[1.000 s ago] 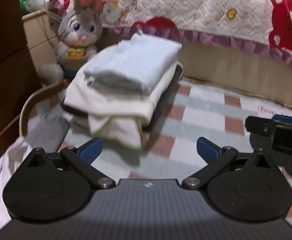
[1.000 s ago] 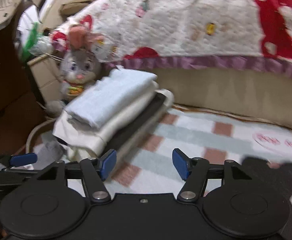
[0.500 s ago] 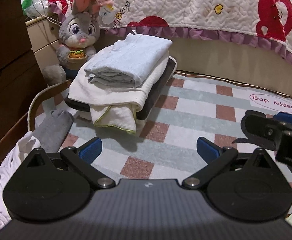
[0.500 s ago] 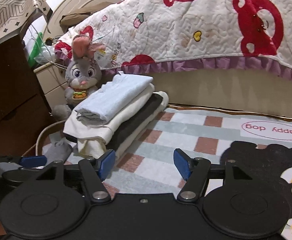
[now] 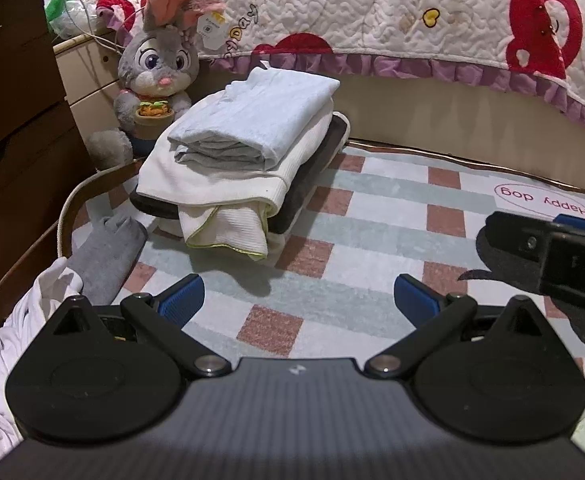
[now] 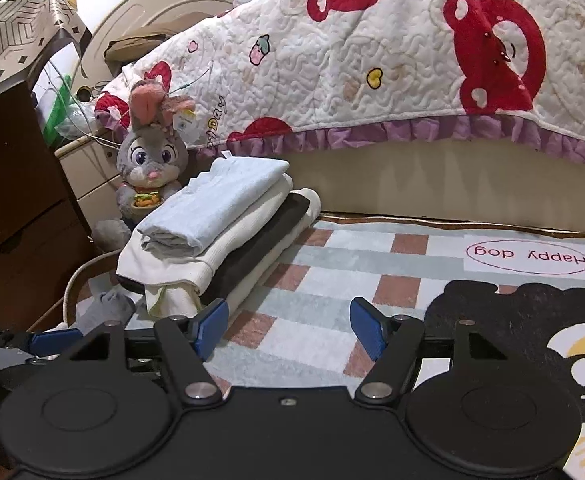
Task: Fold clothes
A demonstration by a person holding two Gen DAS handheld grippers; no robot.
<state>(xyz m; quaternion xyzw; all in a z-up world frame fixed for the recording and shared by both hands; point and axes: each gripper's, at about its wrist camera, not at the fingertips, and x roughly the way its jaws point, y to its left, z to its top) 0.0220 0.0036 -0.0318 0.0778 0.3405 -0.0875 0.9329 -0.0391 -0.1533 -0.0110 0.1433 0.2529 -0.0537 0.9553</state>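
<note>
Two claws [image 5: 298, 300] [image 6: 288, 326] gaping, angled down, empty

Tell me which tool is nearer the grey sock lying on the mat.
Left. The left tool hangs open just right of the grey sock, which lies beside its left finger. The right tool, also open, sits farther right, beyond the left tool from the sock.

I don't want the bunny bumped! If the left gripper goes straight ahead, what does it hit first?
Probably not the bunny. The left gripper, jaws open and empty, points down at the pink-and-grey checked play mat; it would likely meet that first, just right of the folded clothes stack. Depth is unclear.
</note>
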